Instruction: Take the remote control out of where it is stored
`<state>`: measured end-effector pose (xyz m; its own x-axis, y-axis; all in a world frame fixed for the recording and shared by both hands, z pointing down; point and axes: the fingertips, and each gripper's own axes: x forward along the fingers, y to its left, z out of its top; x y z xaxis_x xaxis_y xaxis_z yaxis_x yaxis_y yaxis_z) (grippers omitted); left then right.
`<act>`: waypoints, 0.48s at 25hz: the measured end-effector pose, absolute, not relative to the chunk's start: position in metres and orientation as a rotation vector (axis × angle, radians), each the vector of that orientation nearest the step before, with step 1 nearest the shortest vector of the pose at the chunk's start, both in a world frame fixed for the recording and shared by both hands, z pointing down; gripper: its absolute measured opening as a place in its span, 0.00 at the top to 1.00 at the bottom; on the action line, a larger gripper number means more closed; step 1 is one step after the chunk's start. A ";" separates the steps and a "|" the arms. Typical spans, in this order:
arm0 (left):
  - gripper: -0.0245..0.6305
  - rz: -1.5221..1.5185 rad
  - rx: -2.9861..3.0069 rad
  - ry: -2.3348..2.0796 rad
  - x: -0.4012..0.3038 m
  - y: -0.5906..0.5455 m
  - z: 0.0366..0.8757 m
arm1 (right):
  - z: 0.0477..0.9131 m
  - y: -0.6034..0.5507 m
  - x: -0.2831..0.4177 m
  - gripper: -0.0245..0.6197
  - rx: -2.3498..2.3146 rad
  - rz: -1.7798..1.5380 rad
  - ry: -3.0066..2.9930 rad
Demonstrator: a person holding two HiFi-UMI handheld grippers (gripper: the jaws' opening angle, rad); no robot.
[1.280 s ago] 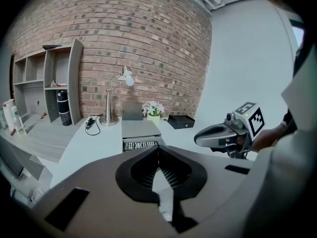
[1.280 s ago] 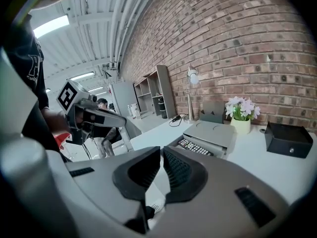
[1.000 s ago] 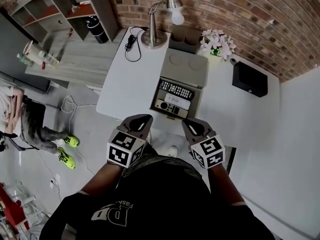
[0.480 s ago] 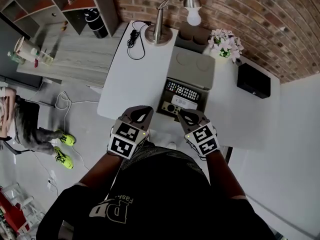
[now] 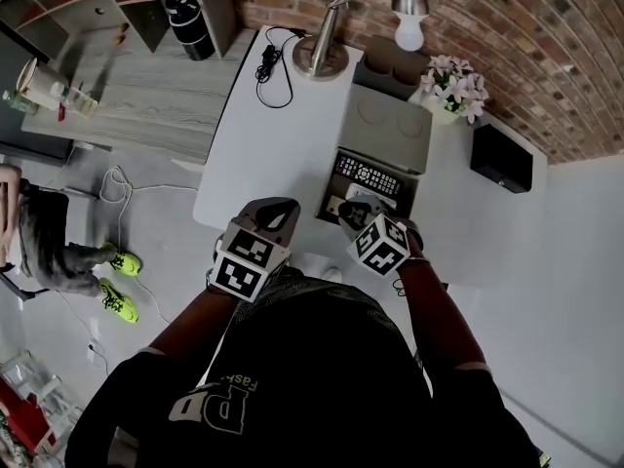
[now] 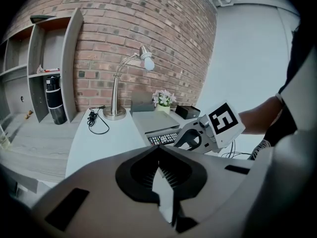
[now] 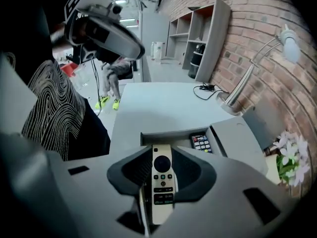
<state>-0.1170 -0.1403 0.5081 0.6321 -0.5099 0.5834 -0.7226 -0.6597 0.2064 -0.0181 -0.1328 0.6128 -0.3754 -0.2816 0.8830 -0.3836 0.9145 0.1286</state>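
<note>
One white remote (image 7: 162, 182) by box wall (image 7: 148, 138), bare tabletop (image 7: 158, 105) beside

Bright, even light, soft shadows, strong fisheye bending with dark corners.

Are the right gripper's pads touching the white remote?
Cannot tell. The right gripper view shows the white remote between the jaws of the right gripper, which have just been opening, but neither a gap nor contact is plain.
</note>
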 end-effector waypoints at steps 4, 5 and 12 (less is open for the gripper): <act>0.95 0.675 2.427 -0.963 -0.125 -0.144 0.510 | 0.636 -0.135 -0.019 0.77 0.333 0.100 -1.896; 0.95 0.674 2.425 -0.962 -0.127 -0.145 0.511 | 0.640 -0.136 -0.019 0.77 0.294 0.100 -1.876; 0.95 0.662 2.406 -0.958 -0.142 -0.153 0.517 | 0.659 -0.139 -0.025 0.66 0.105 0.105 -1.740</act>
<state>-0.1419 -0.1533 0.5171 0.6409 -0.4986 0.5837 -0.7223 -0.6490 0.2387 -0.0247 -0.1390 0.6590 -0.1708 -0.0115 0.9852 -0.1298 0.9915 -0.0109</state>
